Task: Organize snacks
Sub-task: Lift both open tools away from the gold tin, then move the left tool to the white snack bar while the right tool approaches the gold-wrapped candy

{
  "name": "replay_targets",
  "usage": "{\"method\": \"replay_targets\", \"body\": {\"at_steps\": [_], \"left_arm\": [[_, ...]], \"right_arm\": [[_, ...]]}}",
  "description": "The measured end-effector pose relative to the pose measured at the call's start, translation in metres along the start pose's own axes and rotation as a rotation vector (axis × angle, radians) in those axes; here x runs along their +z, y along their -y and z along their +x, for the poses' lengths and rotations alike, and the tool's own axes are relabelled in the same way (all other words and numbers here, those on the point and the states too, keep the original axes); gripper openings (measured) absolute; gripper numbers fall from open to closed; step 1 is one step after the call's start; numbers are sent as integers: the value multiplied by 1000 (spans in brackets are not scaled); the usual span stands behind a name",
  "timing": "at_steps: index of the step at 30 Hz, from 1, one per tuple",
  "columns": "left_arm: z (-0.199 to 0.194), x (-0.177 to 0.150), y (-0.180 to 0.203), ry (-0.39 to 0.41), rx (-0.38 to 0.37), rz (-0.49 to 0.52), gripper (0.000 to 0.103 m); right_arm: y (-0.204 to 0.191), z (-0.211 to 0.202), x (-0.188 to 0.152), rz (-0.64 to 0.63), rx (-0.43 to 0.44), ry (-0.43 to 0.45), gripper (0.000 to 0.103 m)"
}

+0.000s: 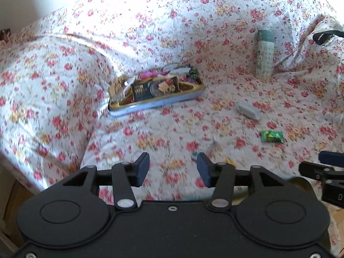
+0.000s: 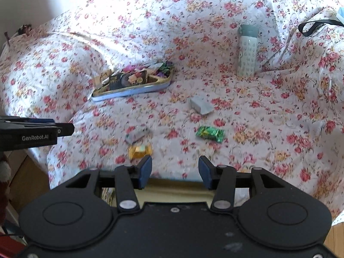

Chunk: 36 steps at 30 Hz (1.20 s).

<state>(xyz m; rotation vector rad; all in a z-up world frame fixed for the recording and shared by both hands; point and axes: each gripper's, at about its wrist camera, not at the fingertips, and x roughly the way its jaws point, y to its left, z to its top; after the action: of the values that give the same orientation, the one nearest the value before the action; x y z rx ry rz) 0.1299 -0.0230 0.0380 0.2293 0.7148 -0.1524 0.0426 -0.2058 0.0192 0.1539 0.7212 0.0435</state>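
Grippers left [image 1: 173, 168] and right [image 2: 175, 172] both gape wide and empty above the bed [image 2: 268, 111]; I judge collection pending, next closing on the green packet [image 2: 210, 133] mid-frame, then carrying it to the tin [image 2: 133, 90] upper left.

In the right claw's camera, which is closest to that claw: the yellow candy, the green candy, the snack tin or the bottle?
1. Yellow candy, just ahead, left.
2. Green candy, ahead, right.
3. Snack tin, farther, left.
4. Bottle, farthest, right.
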Motion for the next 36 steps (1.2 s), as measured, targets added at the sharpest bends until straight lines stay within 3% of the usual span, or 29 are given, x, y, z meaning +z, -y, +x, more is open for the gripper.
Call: {"method": "replay_targets", "body": {"at_steps": [10,17,25,36], "left_arm": [[43,0,7,-12,-46,45,59],[77,-8,13,-51,-110,54,61],[115,-7,17,-62,-126,84,61],[151,-6,33,-54,-173,194,61]], "right_arm": [[21,32,13,15,-17,-1,54],[33,62,9,26,-29,-49,55],[43,97,5,34,-43,-94,56],[48,127,13,54,-35,-85,56]]}}
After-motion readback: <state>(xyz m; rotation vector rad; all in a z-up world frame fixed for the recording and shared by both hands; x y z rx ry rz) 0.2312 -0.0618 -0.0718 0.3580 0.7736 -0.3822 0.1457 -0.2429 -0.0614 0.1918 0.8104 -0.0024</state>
